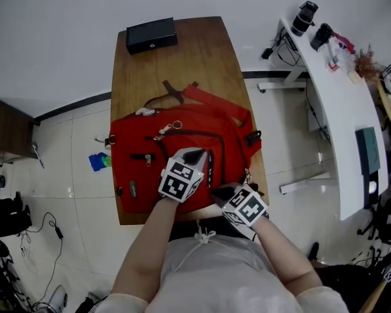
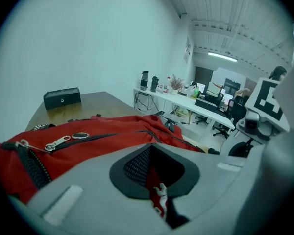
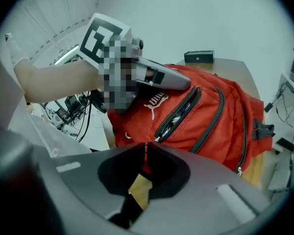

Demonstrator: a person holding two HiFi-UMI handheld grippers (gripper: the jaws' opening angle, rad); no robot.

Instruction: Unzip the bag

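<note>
A red backpack [image 1: 182, 132] lies flat on the wooden table [image 1: 202, 57]. My left gripper [image 1: 199, 155] rests on its front panel. In the left gripper view its jaws [image 2: 154, 180] are shut on a fold of the red fabric [image 2: 159, 197] with a white logo. My right gripper [image 1: 219, 190] is at the bag's near right corner. In the right gripper view its jaws [image 3: 146, 145] stand almost together at the near end of the front pocket zip [image 3: 179, 114], whose two rows of teeth lie parted. The zipper pull sits at the tips. A second zip with a ring pull [image 2: 59, 142] stays closed.
A black box [image 1: 151, 34] sits at the table's far end. To the right a white desk [image 1: 339, 96] carries bottles and clutter. A blue object [image 1: 98, 161] lies on the floor to the left. The bag's straps [image 1: 215, 106] spread toward the far right.
</note>
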